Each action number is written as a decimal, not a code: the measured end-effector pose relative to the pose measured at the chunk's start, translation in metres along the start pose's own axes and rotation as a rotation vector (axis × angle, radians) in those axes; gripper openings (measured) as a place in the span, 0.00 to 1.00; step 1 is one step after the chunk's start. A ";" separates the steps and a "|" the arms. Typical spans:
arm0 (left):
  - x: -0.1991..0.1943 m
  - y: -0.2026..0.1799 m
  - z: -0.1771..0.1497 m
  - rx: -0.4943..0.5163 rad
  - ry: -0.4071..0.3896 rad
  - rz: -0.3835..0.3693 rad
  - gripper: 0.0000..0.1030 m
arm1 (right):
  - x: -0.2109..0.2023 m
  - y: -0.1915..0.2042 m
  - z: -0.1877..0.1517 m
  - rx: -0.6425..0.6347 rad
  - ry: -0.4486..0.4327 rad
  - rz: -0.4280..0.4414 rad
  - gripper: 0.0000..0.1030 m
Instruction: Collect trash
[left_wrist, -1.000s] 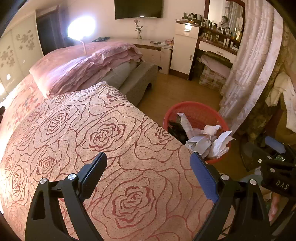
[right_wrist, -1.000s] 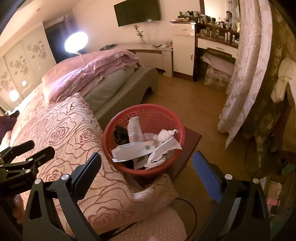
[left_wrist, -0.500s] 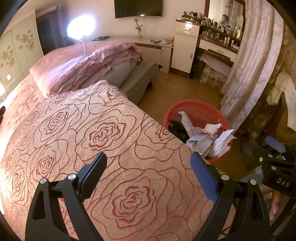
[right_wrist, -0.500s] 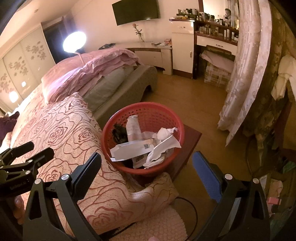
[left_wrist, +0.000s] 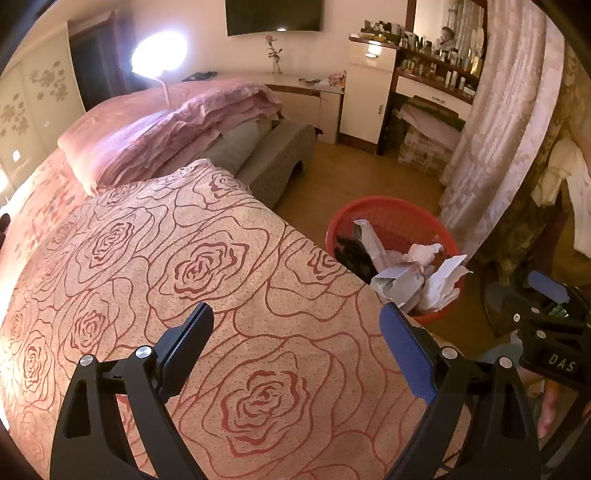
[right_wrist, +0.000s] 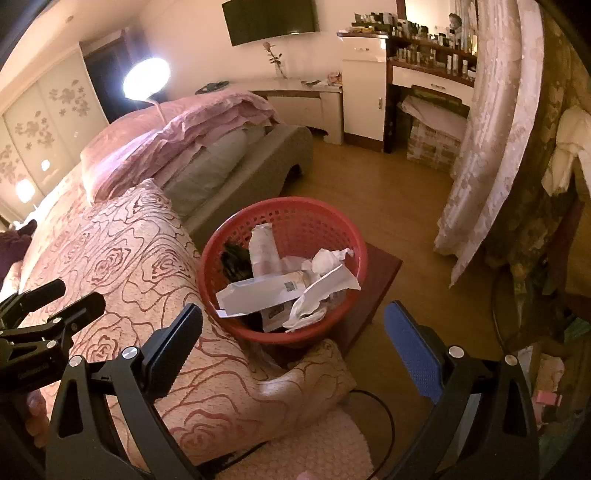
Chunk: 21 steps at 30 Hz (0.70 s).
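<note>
Both hand-held grippers, left (left_wrist: 295, 345) and right (right_wrist: 293, 345), are spread wide and carry nothing. The trash (right_wrist: 291, 288), crumpled paper, torn cartons and a flattened tube, fills the red mesh basket (right_wrist: 332, 214) on a low wooden stand (right_wrist: 380, 269) just beside the bed (left_wrist: 184, 266); likely light, soft and crushable, best pinched at a protruding stiff carton edge. Rose-patterned bedspread, wood floor (right_wrist: 388, 199), dim warm bedroom.

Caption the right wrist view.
Open right gripper above red basket of paper trash beside the bed.
</note>
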<state>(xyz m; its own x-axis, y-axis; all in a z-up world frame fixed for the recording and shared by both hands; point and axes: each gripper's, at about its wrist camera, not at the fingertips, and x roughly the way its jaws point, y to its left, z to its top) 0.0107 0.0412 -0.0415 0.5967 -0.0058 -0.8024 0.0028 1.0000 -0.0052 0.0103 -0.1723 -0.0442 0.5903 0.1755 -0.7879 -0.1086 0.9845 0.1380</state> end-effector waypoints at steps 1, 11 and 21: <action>0.000 0.000 0.000 0.001 0.001 0.001 0.85 | 0.000 0.000 -0.001 0.001 0.002 0.000 0.93; 0.005 -0.004 -0.002 0.000 0.015 -0.016 0.85 | 0.002 -0.002 -0.001 0.005 0.012 -0.002 0.93; 0.001 -0.011 -0.006 0.014 -0.032 -0.050 0.85 | 0.007 -0.010 -0.004 0.031 0.030 -0.012 0.93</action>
<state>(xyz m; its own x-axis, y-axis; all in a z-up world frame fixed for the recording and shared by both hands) 0.0061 0.0302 -0.0456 0.6208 -0.0558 -0.7820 0.0444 0.9984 -0.0360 0.0120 -0.1805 -0.0538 0.5673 0.1638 -0.8071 -0.0766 0.9863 0.1463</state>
